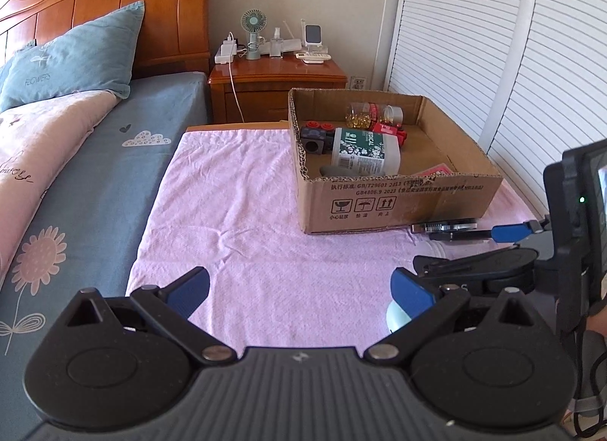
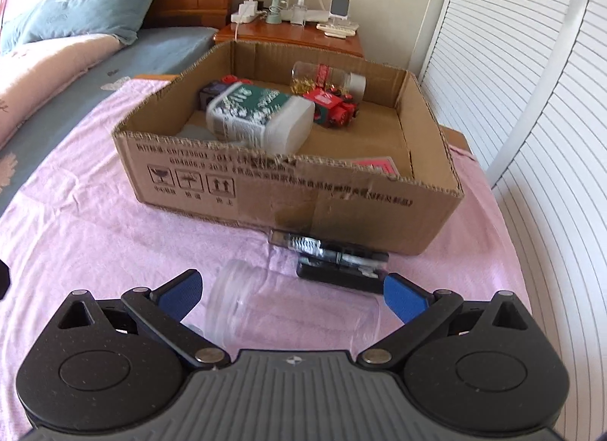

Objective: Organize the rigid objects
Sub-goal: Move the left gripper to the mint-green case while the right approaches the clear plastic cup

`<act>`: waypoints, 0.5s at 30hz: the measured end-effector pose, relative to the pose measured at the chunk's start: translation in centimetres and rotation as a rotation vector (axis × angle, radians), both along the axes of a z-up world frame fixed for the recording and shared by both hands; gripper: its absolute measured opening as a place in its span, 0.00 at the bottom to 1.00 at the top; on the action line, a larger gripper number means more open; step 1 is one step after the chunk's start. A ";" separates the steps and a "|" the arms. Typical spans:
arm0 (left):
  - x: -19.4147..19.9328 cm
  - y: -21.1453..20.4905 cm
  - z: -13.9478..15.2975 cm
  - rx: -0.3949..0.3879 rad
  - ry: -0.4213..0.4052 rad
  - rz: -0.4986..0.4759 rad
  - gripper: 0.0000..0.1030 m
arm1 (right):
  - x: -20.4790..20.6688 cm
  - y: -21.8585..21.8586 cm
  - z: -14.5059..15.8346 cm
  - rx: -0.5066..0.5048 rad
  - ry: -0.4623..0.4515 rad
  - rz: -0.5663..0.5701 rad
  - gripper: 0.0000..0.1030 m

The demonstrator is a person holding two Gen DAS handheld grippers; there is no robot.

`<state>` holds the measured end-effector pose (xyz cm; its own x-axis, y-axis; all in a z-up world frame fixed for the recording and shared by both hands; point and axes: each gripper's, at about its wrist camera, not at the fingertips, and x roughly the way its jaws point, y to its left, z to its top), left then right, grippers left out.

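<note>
A cardboard box [image 1: 402, 206] [image 2: 265, 194] stands on a pink towel [image 1: 246, 221] [image 2: 95, 236]. In it lie a white bottle with a green label [image 1: 364, 153] [image 2: 258, 118], a clear jar with gold contents [image 1: 373, 115] [image 2: 326, 79], red toy blocks [image 2: 335, 107] and a dark block [image 1: 315, 137]. A clear plastic jar [image 2: 288, 312] lies on its side between the fingers of my open right gripper [image 2: 292, 297]. A dark flat case [image 2: 334, 257] [image 1: 447, 228] lies against the box front. My left gripper [image 1: 299, 289] is open and empty over the towel.
A bed with a blue sheet [image 1: 95, 183] and a pillow [image 1: 76, 58] runs along the left. A wooden nightstand [image 1: 277, 80] with a fan and chargers stands behind the box. White louvred doors [image 1: 512, 61] close the right side. A pale round object [image 1: 396, 317] sits by my left gripper's right finger.
</note>
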<state>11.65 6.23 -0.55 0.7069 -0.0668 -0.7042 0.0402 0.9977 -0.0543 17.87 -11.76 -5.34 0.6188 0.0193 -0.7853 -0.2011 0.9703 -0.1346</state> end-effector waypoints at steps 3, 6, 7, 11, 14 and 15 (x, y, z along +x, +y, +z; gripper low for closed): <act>0.0 -0.2 -0.2 0.002 0.004 -0.007 0.98 | -0.4 -1.3 -0.4 0.012 0.015 -0.030 1.00; 0.2 -0.6 -0.5 0.003 0.013 -0.016 0.98 | -0.9 -2.8 -1.0 0.018 0.027 -0.071 1.00; 0.3 -0.7 -0.6 0.004 0.017 -0.019 0.98 | -1.0 -3.3 -1.2 0.021 0.036 -0.083 1.00; 0.5 -1.4 -1.0 0.011 0.028 -0.041 0.98 | -1.5 -5.0 -2.3 0.018 0.058 -0.117 1.00; 0.6 -2.0 -1.3 0.015 0.041 -0.060 0.98 | -1.7 -6.1 -2.9 0.053 0.068 -0.120 1.00; 0.7 -2.2 -1.4 0.020 0.046 -0.066 0.98 | -1.8 -6.4 -3.0 0.073 0.075 -0.123 1.00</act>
